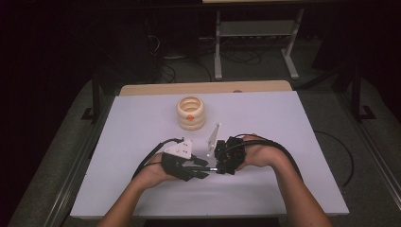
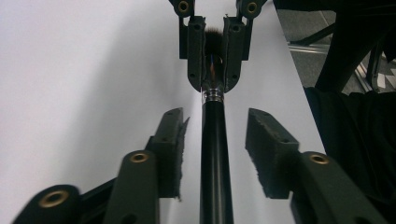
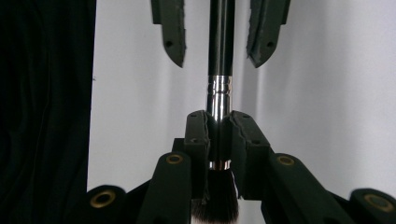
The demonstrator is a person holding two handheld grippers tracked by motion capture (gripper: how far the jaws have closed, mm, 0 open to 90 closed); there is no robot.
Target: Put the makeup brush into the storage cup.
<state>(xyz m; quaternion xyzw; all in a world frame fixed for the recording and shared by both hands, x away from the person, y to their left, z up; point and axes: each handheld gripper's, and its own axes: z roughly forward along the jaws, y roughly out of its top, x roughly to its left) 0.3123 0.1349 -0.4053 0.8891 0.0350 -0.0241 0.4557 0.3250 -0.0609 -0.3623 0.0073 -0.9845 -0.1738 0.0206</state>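
- While my right fingers (image 3: pixel 218 133) clamp the black-handled makeup brush (image 2: pixel 215 154) at its silver ferrule, it hangs level above the white table (image 1: pixel 142 118).
- Left fingers (image 2: pixel 215 144) stand apart around its handle, not touching.

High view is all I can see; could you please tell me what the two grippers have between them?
Observer: A brush with a black handle; the right gripper is shut on its silver ferrule.
Operator: Thank you. Is the other one gripping it too?
Observer: No. The left gripper is open: the handle runs between its pads, with a gap on both sides.
Operator: Which way do the bristles point?
Observer: The dark bristles lie behind the right jaws, toward the right hand.
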